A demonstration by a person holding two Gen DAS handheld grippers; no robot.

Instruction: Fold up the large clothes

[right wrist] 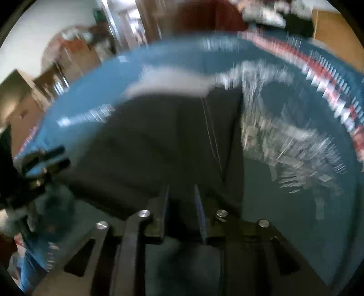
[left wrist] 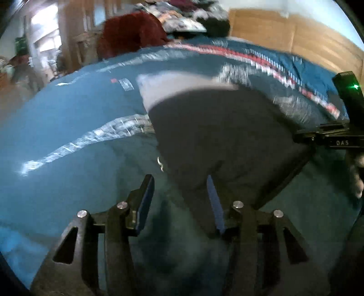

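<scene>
A dark grey garment (left wrist: pixel 223 136) with a light grey band (left wrist: pixel 173 88) at its far end lies on a blue patterned bedspread (left wrist: pixel 68 127). My left gripper (left wrist: pixel 179 182) is open just above the garment's near edge, and the cloth reaches its right finger (left wrist: pixel 211 193). The right gripper (left wrist: pixel 327 137) shows at the right edge, at the garment's corner. In the right wrist view my right gripper (right wrist: pixel 182 195) has its jaws narrowly apart with the dark garment (right wrist: pixel 159 141) between them. The left gripper (right wrist: pixel 45 161) appears blurred at the left.
A dark red garment (left wrist: pixel 132 34) and a heap of mixed clothes (left wrist: pixel 188 16) lie at the far end of the bed. A wooden headboard (left wrist: pixel 295 34) stands behind on the right. Room furniture shows far left (left wrist: pixel 27 57).
</scene>
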